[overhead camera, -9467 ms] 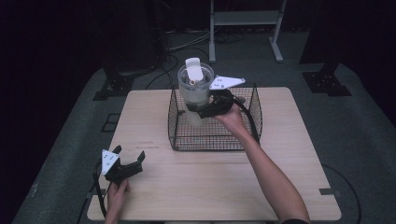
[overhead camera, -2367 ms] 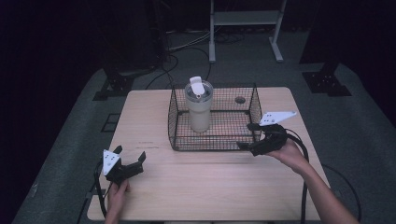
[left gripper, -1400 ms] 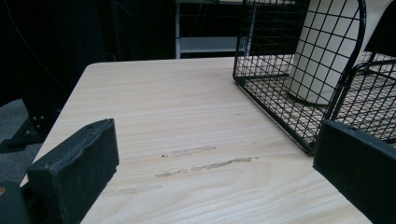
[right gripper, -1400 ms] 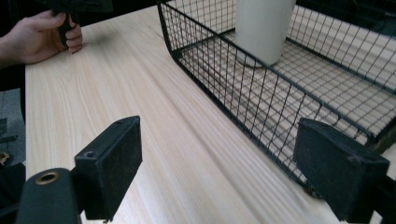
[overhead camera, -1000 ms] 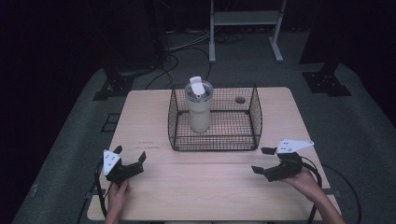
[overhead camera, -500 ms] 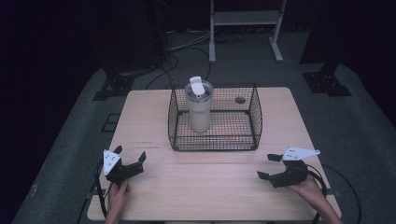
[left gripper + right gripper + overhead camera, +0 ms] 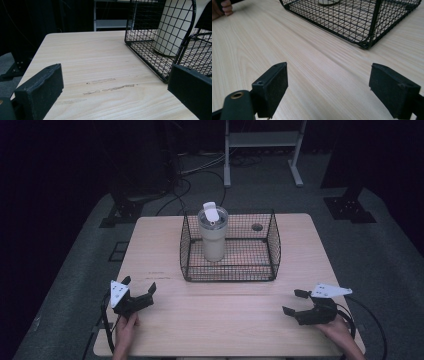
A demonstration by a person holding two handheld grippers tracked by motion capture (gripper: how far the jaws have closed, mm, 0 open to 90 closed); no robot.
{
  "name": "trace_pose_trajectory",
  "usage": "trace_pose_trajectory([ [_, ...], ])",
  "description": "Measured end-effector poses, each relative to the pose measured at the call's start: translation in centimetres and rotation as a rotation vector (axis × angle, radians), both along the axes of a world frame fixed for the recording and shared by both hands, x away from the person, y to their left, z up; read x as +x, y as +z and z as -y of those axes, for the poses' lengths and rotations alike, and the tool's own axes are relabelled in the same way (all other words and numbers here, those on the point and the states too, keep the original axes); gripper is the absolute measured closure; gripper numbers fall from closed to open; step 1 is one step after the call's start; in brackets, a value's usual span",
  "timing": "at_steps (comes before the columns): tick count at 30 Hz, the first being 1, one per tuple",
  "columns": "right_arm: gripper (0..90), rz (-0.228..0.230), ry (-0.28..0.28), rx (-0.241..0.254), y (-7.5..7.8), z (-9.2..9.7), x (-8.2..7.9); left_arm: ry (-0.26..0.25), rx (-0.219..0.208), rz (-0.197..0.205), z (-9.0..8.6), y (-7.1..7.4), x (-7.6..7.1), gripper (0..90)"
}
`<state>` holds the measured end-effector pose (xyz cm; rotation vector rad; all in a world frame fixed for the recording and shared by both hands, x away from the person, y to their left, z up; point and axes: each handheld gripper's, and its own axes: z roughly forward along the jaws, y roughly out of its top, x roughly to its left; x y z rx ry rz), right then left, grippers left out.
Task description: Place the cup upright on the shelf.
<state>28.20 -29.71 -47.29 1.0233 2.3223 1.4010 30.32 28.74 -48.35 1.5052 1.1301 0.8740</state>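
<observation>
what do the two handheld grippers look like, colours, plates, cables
Both the left gripper and the right gripper are matt black with two blocky, flat-faced jaws. Each carries a pale grey three-cornered plate on top with small dark dots. A black cable loops off each onto the table. No sleeves show.

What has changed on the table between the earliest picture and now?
The right gripper let go of the cream tumbler, left it upright in the wire basket, and drew back to the near right part of the table, where it now rests with its jaws open and empty. The left gripper stayed open at the near left corner, and the basket did not move.
</observation>
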Motion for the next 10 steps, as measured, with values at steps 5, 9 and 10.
trace_pose_trajectory([
  [5,14.7,0.019,-0.05,0.057,-0.7,0.6,-0.7,0.0,0.01,0.0,0.1,0.0,0.0,0.0],
  [9,14.7,0.062,-0.127,0.148,-1.6,0.7,-1.5,0.001,0.015,0.002,0.1,0.0,0.0,0.0],
  [10,14.7,0.074,-0.145,0.177,-1.8,0.7,-1.7,0.002,0.015,0.002,0.2,0.0,0.0,0.0],
])
